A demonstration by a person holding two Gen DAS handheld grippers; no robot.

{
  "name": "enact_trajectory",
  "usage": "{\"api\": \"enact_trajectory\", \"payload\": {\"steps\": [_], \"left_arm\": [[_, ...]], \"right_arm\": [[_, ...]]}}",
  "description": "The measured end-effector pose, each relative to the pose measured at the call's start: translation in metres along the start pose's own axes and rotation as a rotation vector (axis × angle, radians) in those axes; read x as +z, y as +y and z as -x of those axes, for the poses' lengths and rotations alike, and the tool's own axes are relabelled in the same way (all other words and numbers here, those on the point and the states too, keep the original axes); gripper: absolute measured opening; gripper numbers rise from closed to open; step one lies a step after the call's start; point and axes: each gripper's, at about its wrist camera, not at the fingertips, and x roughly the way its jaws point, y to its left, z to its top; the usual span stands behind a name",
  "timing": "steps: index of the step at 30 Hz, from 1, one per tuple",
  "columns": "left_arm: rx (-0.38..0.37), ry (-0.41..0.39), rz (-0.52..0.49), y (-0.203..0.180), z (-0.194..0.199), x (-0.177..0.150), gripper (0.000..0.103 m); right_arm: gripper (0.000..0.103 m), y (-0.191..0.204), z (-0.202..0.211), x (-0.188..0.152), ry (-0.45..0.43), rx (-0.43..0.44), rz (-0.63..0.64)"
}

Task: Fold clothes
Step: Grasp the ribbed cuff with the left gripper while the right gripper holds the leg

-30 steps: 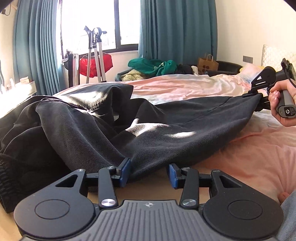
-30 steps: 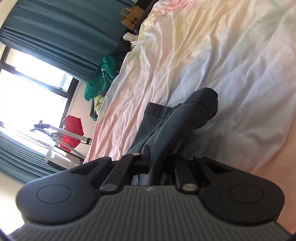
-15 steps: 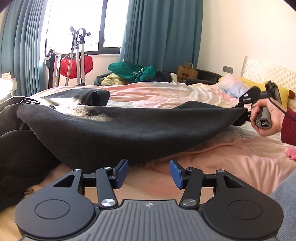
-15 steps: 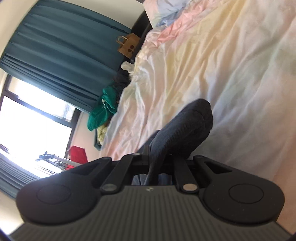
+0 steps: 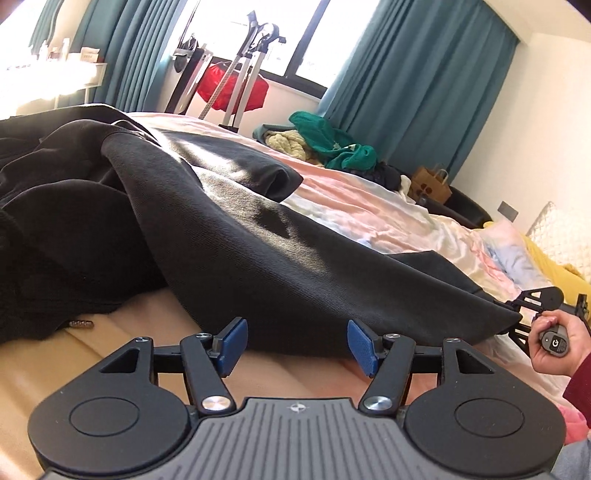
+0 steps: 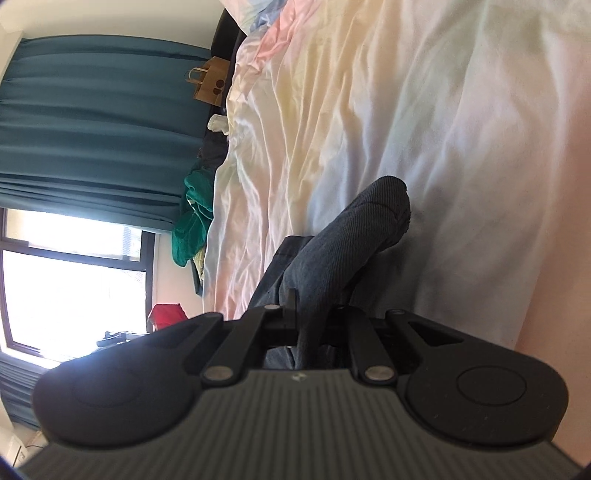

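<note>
We clamp the right hand-held gripper (image 6: 314, 325) on the dark garment (image 5: 295, 266) to tension its edge above the bed (image 5: 369, 206), while the left hand-held gripper (image 5: 293, 345) gapes empty for the lower hem.

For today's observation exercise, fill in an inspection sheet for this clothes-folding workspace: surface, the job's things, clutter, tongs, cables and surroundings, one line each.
Surface: bed with a rumpled pastel sheet.
Job's things: dark grey garment spread across the bed, one end lifted by the right tongs; black clothes heap beside it.
Clutter: green clothing pile and brown paper bag beyond the bed.
Tongs: left tongs open, blue pads near the garment's edge, holding nothing; right tongs shut on the garment.
Cables: nothing seen.
Surroundings: teal curtains, bright window, red bag behind metal poles.
</note>
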Motion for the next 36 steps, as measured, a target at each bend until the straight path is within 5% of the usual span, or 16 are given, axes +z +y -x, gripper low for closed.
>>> {"api": "enact_trajectory", "payload": {"steps": [6,13,21,27,32,36], "left_arm": [[-0.020,0.041,0.309,0.048,-0.002,0.004,0.071],[0.093,0.035,0.616,0.111,0.008,0.006,0.071],[0.283,-0.014,0.808,0.170,0.012,0.007,0.068],[0.262,-0.042,0.957,0.192,0.004,0.014,0.071],[0.205,-0.067,1.125,0.212,0.015,0.006,0.060],[0.196,-0.084,1.144,0.208,0.027,0.002,0.056]], "right_arm": [[0.007,0.003,0.000,-0.002,0.000,-0.019,0.030],[0.008,0.003,0.006,-0.009,-0.001,-0.062,0.057],[0.008,0.001,0.014,-0.014,-0.005,-0.080,0.065],[0.008,0.005,0.018,-0.022,-0.015,-0.082,0.094],[0.008,0.009,0.017,-0.020,-0.016,-0.089,0.119],[0.008,0.006,0.016,-0.016,-0.009,-0.094,0.102]]}}
